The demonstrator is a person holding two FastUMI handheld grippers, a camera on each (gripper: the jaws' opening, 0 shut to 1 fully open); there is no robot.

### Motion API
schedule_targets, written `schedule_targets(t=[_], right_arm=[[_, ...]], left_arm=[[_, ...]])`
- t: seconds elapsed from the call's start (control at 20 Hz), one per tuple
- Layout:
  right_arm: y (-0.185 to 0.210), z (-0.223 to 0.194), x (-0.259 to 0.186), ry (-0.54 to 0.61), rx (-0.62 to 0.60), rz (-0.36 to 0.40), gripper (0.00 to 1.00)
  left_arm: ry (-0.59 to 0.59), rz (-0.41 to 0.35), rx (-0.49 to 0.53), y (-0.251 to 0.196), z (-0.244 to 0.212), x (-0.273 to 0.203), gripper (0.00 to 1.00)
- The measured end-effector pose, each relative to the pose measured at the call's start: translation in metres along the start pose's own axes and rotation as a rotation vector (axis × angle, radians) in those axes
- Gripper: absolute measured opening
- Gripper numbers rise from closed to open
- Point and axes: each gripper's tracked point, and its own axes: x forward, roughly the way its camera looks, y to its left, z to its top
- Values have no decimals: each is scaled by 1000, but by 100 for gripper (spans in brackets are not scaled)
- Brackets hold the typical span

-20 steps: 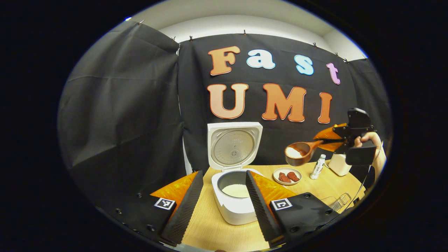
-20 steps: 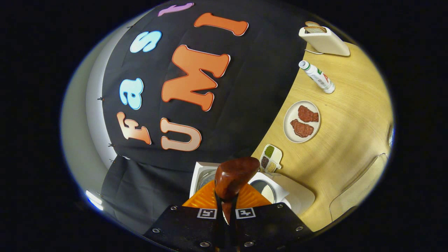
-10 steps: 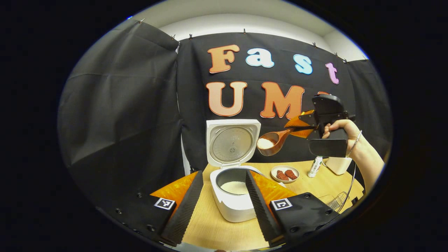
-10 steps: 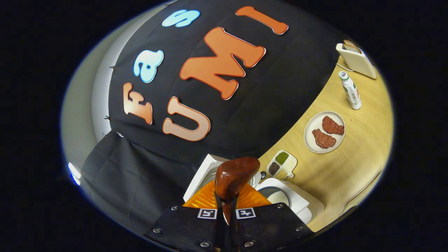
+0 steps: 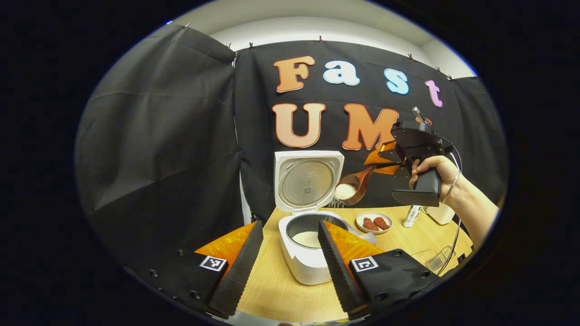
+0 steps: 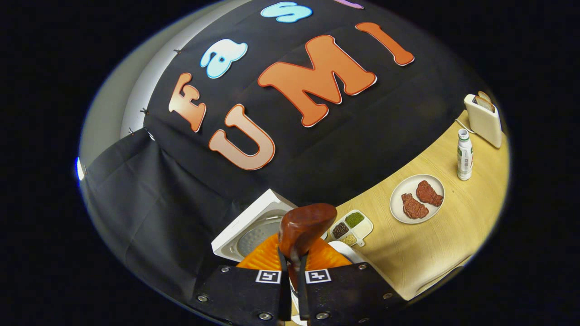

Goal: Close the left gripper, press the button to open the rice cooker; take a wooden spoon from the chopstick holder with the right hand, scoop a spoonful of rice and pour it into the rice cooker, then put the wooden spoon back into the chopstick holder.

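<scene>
The white rice cooker stands on the wooden table with its lid up and white rice in the pot. My left gripper is open, its fingers either side of the cooker in the left gripper view. My right gripper is held by a hand above and right of the cooker, shut on the handle of a wooden spoon whose bowl carries white rice and tilts toward the lid. In the right gripper view the spoon sticks out from my right gripper, over the cooker lid.
A plate with two red-brown pieces, a small bottle and a white toaster stand on the table to the right. A small divided dish of grains sits beside the cooker. A glass rack is near the front right.
My right gripper has carried the rice-filled spoon left and up until it hangs beside the cooker's raised lid, and rolled so the spoon tips. My left gripper has stayed put.
</scene>
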Motion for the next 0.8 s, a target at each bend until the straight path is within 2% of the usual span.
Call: schedule_targets(t=[0.45,0.6,0.8], right_arm=[[20,5,4,-43,-176,16,5],[23,5,5,-50,-211,24,5],[27,4,4,-56,-244,32,5]], left_arm=[[2,0,-11,0,-4,2,84],[2,-3,-16,-1,-3,1,87],[-2,-1,-10,-2,-2,0,85]])
